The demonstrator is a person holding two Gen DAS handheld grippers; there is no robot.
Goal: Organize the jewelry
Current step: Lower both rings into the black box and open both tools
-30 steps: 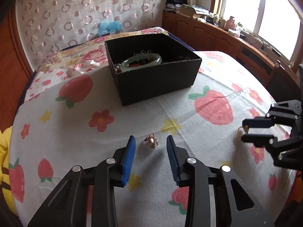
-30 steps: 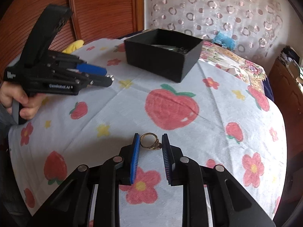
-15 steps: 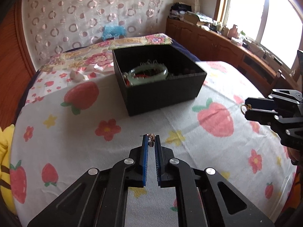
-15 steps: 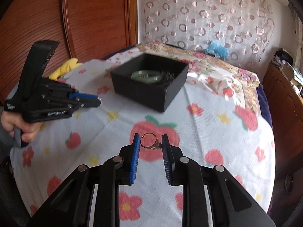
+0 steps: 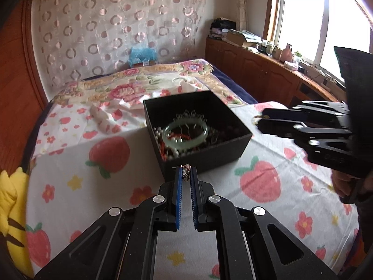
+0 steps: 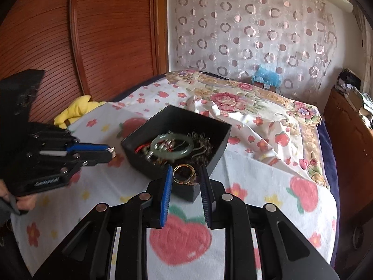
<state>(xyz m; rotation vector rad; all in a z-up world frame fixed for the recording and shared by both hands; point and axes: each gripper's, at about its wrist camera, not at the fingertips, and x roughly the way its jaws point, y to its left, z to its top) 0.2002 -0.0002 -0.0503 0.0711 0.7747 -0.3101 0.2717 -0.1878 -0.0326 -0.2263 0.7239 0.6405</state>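
Left gripper (image 5: 186, 175) angled down toward the bed, jaws pinched tight on a small rose-gold ornament (image 5: 185, 172) right at the fingertips, held in the air just short of the near wall of the black box (image 5: 205, 158). Whether that ornament is a ring or an earring, the view is too small to tell. Right gripper (image 6: 185, 175) tilted down as well, jaws clamped across a gold ring (image 6: 184, 173) with a dark stone setting, the band standing on edge between the blue pads (image 6: 166, 191). It hangs over the near corner of the box. In the left wrist view the right gripper comes in from the right side at about rim height, a person's hand (image 5: 342, 182) wrapped round its handle.

Inside the box: a pale green jade bangle (image 5: 185, 134) on top of a tangle of beads, red cord and wire hooks. Box sits on a strawberry-print sheet (image 5: 256, 179). A floral quilt (image 6: 233, 100) lies beyond, a yellow plush toy (image 5: 10, 200) at the left edge, a wooden cabinet (image 5: 256, 70) under the window. Only the box's near wall stands before either gripper.
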